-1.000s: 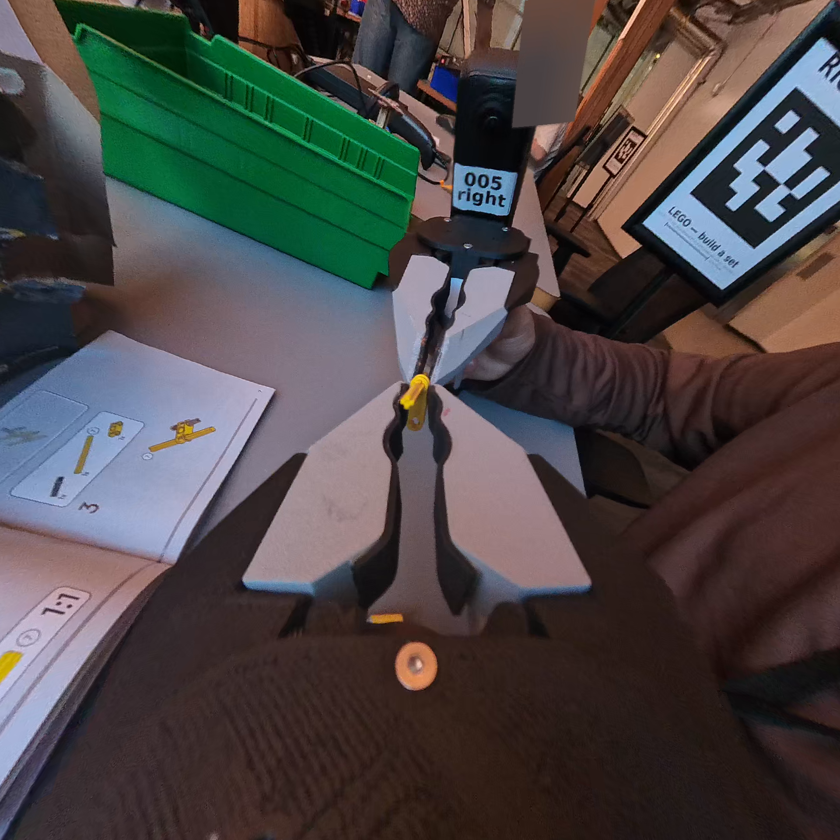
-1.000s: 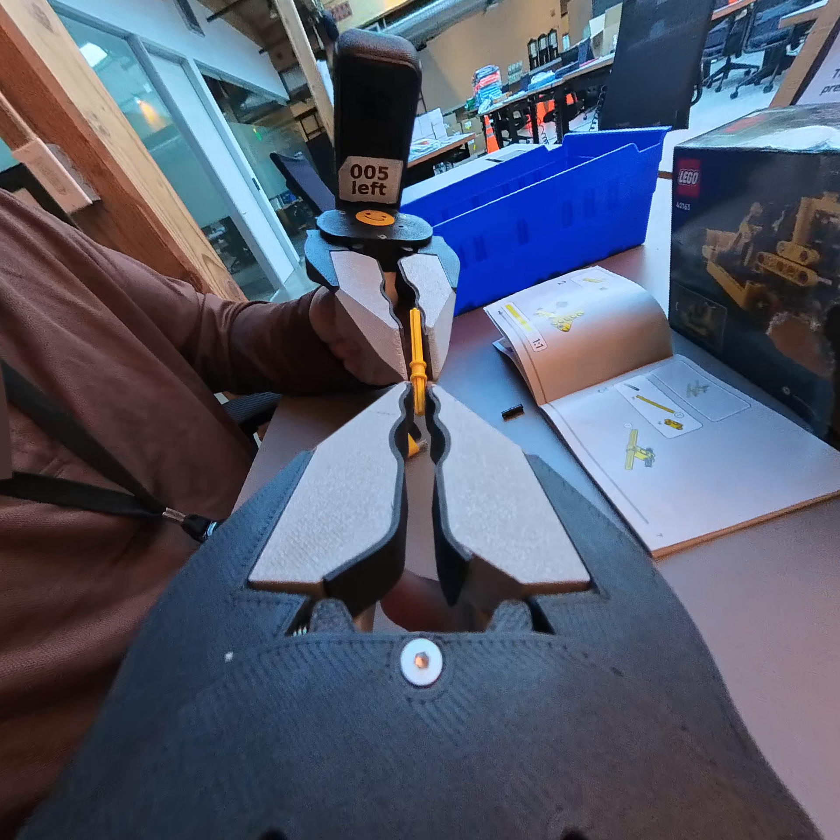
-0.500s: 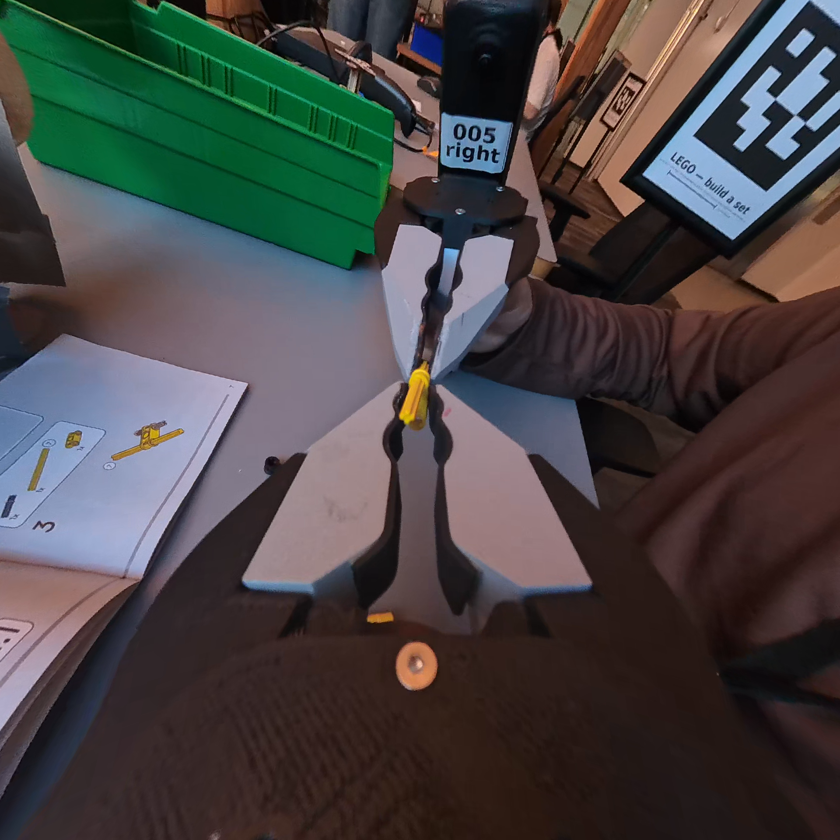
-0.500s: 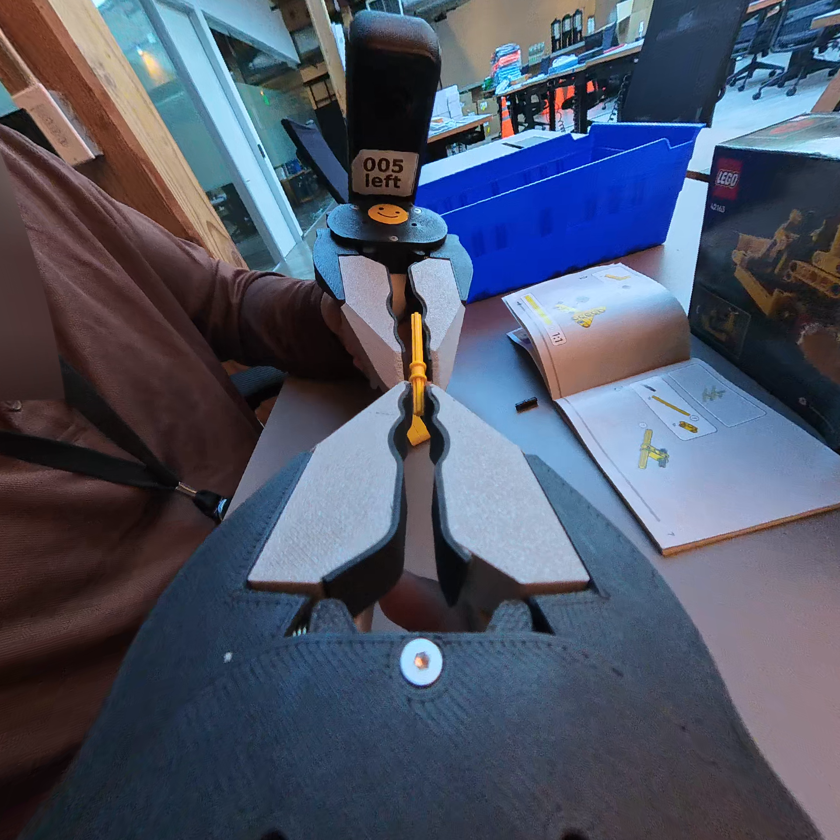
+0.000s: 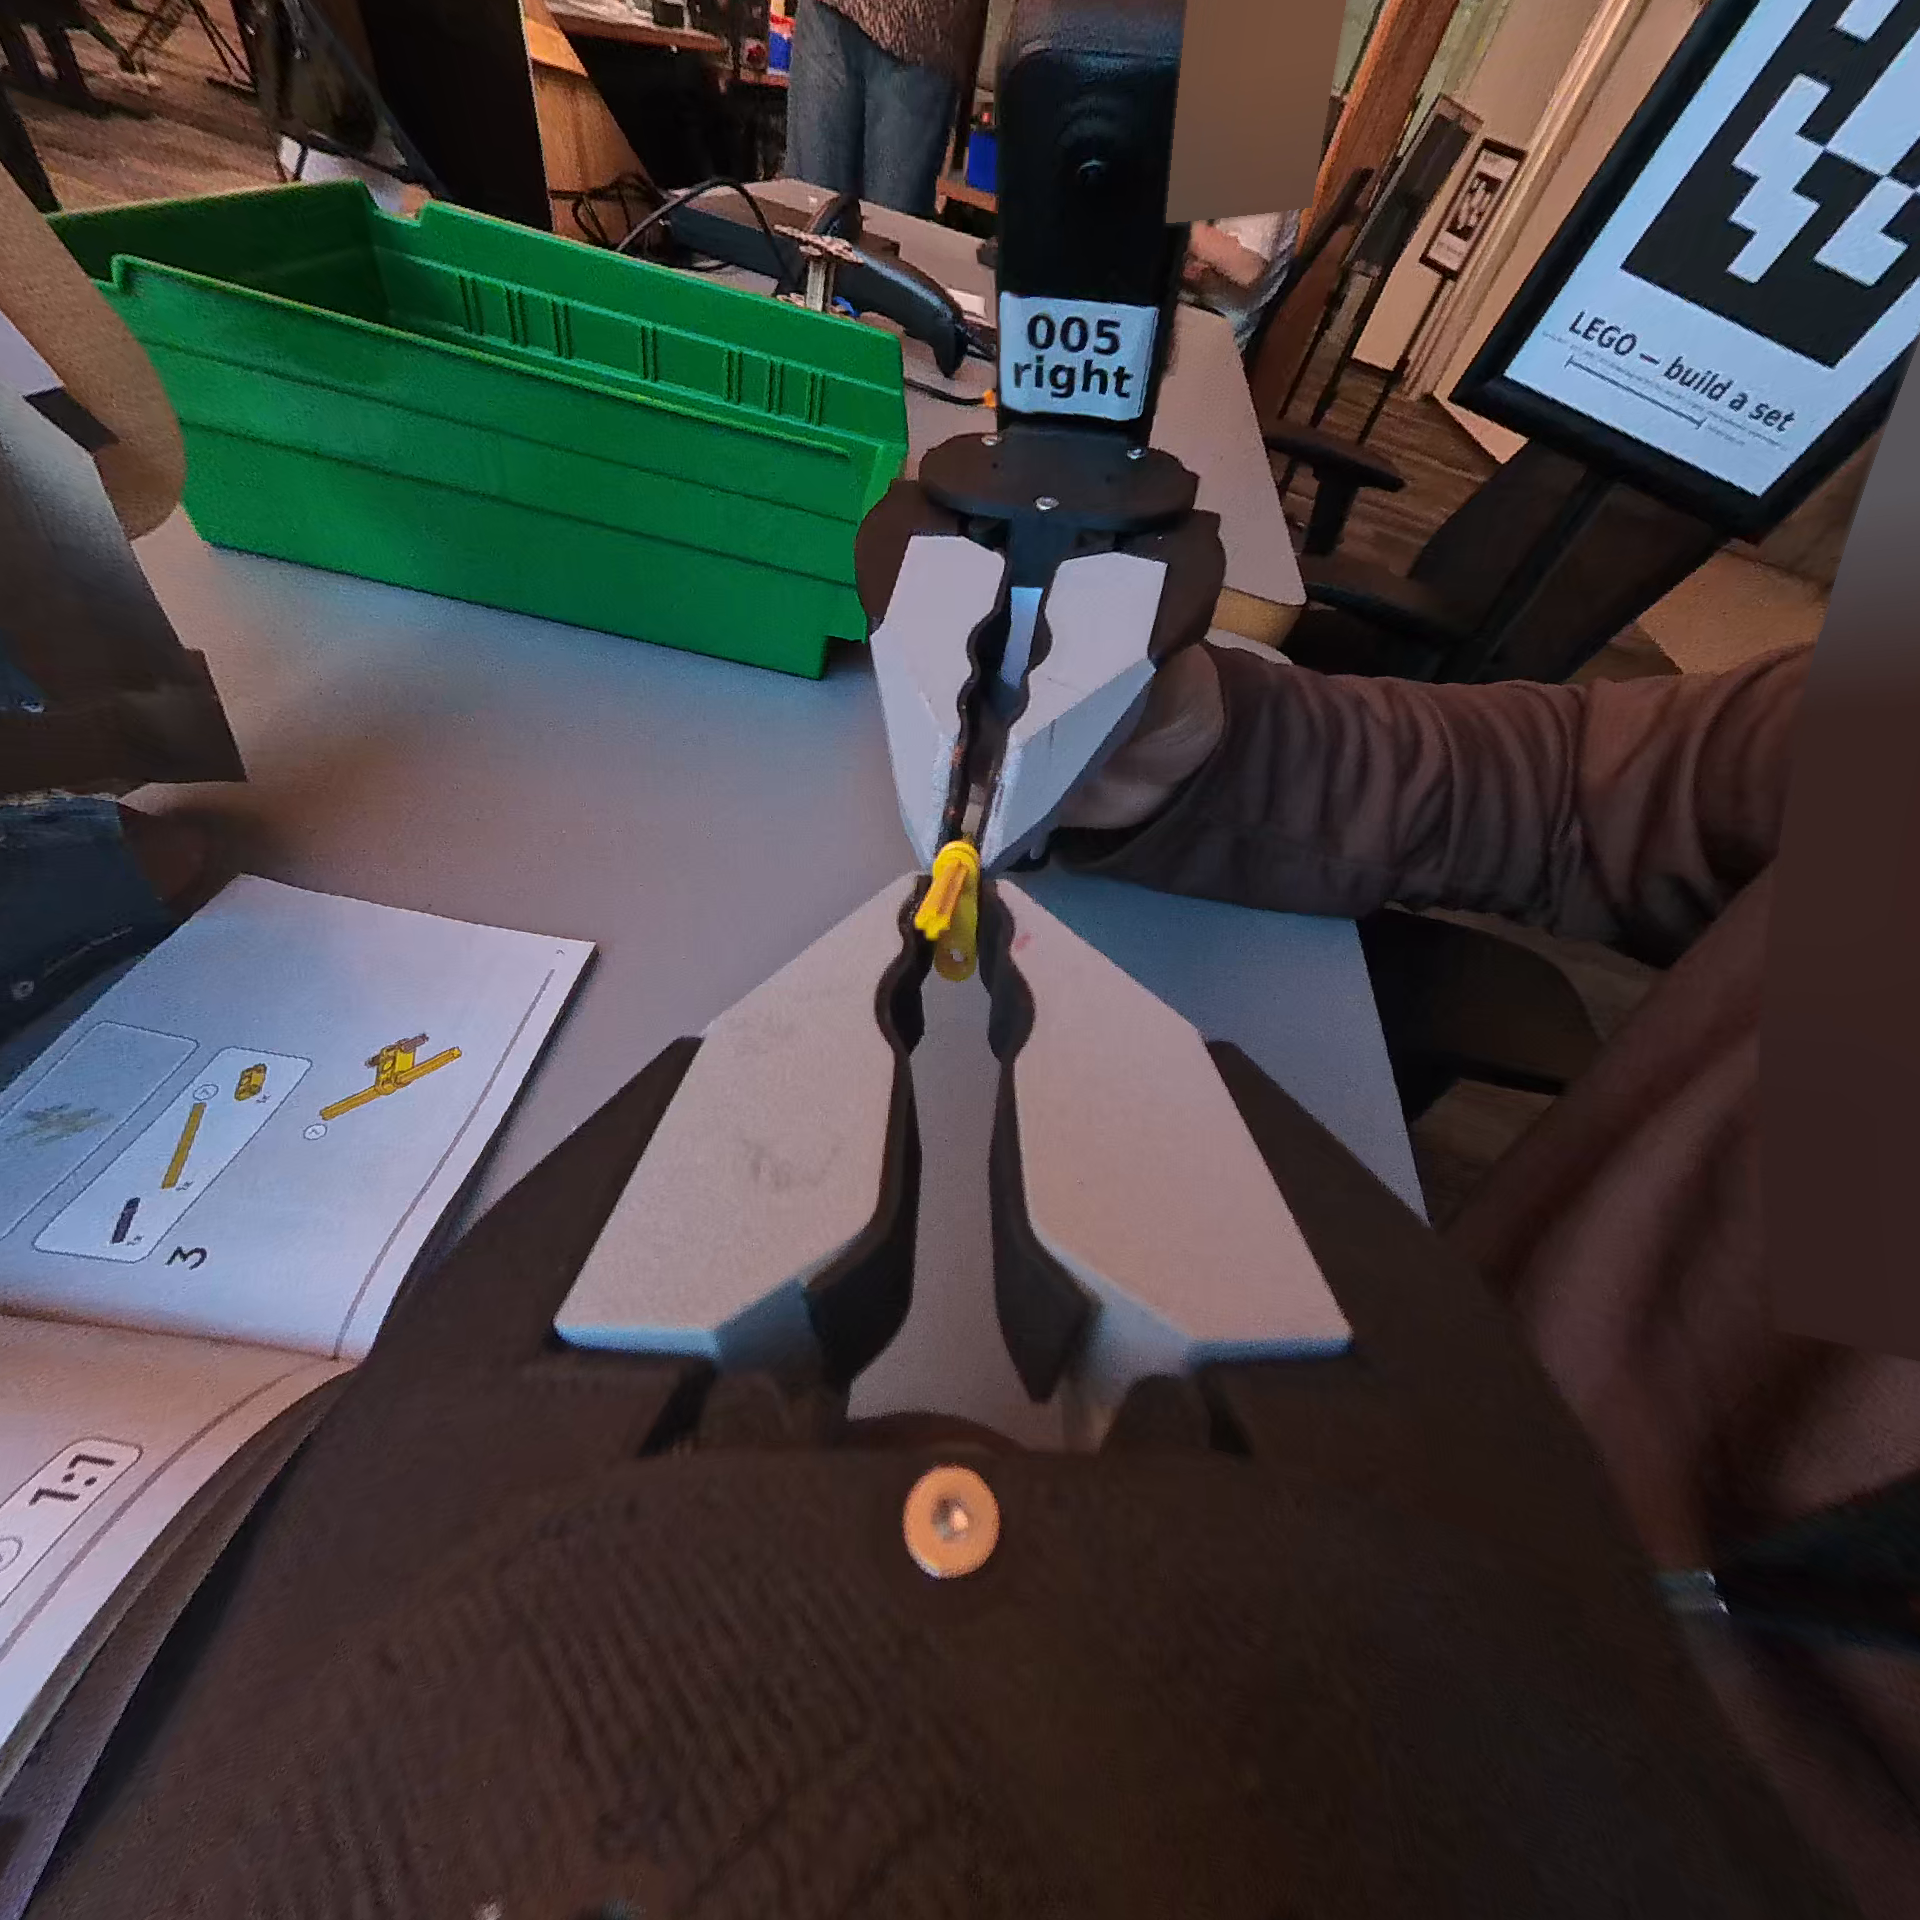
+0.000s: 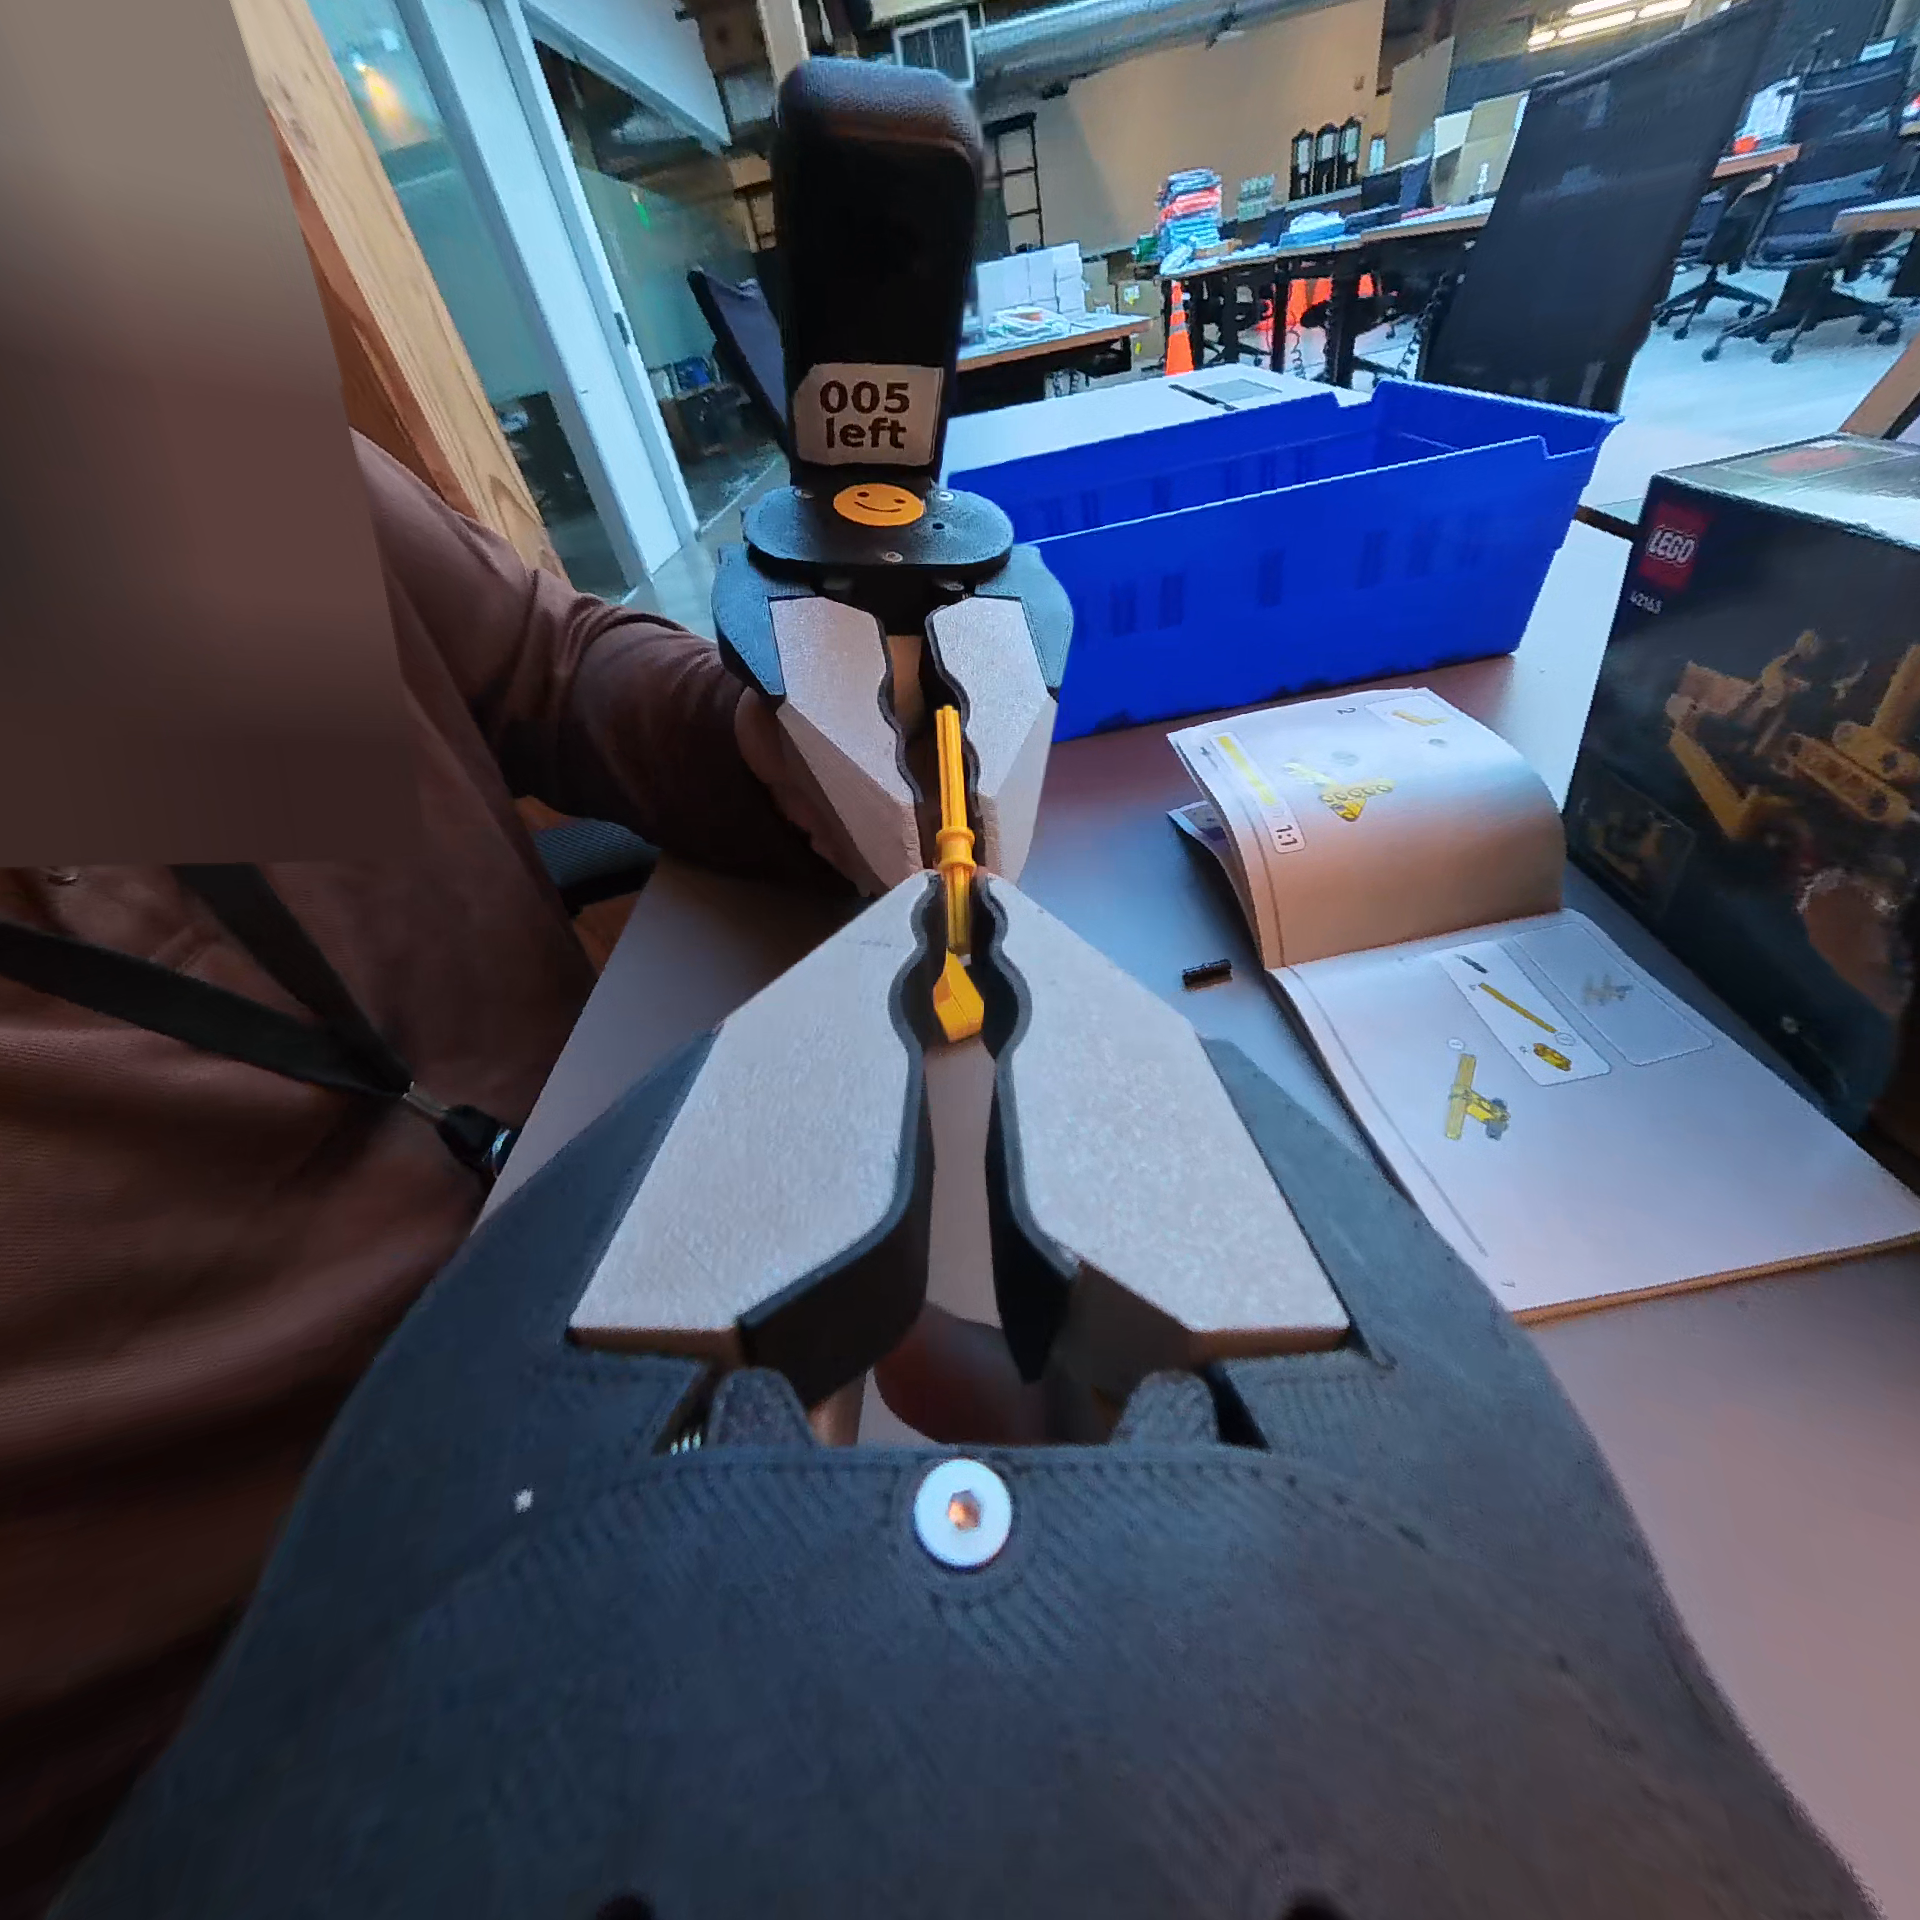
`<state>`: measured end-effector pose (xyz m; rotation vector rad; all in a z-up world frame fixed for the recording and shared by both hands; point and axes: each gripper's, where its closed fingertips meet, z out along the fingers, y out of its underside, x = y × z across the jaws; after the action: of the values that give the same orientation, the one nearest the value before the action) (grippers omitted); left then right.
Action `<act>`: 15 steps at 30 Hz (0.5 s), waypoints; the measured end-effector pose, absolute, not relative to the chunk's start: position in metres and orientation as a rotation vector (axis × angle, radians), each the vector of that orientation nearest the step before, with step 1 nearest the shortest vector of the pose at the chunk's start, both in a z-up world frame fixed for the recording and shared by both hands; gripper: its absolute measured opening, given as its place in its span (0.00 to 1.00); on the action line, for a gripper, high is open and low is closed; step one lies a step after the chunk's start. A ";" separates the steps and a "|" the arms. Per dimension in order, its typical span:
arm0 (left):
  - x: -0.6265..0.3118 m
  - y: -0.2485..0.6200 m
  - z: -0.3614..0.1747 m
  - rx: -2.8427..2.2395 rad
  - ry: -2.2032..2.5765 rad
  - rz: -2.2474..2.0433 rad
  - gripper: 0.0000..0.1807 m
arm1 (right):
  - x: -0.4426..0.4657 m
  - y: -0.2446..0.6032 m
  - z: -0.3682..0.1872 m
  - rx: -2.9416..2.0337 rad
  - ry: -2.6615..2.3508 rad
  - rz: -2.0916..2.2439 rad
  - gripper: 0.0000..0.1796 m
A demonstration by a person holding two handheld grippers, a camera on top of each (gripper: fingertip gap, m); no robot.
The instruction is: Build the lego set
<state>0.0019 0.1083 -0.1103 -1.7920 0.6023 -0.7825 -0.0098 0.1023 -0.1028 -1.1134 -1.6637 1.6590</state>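
My left gripper [image 5: 951,896] is shut on a long yellow axle [image 6: 948,774], which runs between its fingers and sticks out of the tips. My right gripper [image 6: 954,896] is shut on a small yellow connector [image 6: 956,1006] just behind its tips. The two grippers meet tip to tip above the table's near edge, and the axle's end reaches in between the right gripper's fingers toward the connector. In the left wrist view the yellow parts [image 5: 951,909] show at the meeting point, below the right gripper [image 5: 961,847]. How far the axle sits in the connector is hidden.
An open instruction booklet [image 6: 1507,1091] lies on the grey table [image 5: 623,790], with a small black pin [image 6: 1205,974] beside it. Around it stand a green bin [image 5: 520,468], a blue bin [image 6: 1299,540] and the dark set box [image 6: 1766,748]. A brown sleeve [image 5: 1403,790] lies behind the right gripper.
Both grippers have stayed shut and tip to tip on the yellow parts. The pair has shifted and tilted slightly, so the background has moved in both views.
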 end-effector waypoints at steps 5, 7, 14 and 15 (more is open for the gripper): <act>0.000 0.110 -0.103 -1.756 0.562 -0.787 0.03 | -0.011 0.104 -0.097 -1.112 -1.614 1.710 0.00; 0.001 0.109 -0.101 -1.742 0.568 -0.778 0.03 | -0.010 0.103 -0.095 -1.103 -1.605 1.733 0.00; 0.001 0.106 -0.098 -1.736 0.590 -0.763 0.03 | -0.009 0.101 -0.093 -1.081 -1.612 1.727 0.01; 0.002 0.106 -0.098 -1.737 0.593 -0.758 0.03 | -0.009 0.100 -0.093 -1.077 -1.615 1.721 0.00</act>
<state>0.0015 0.1057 -0.0983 -1.7369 0.5930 -0.7581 -0.0087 0.1005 -0.0927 -1.0772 -1.6153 1.7207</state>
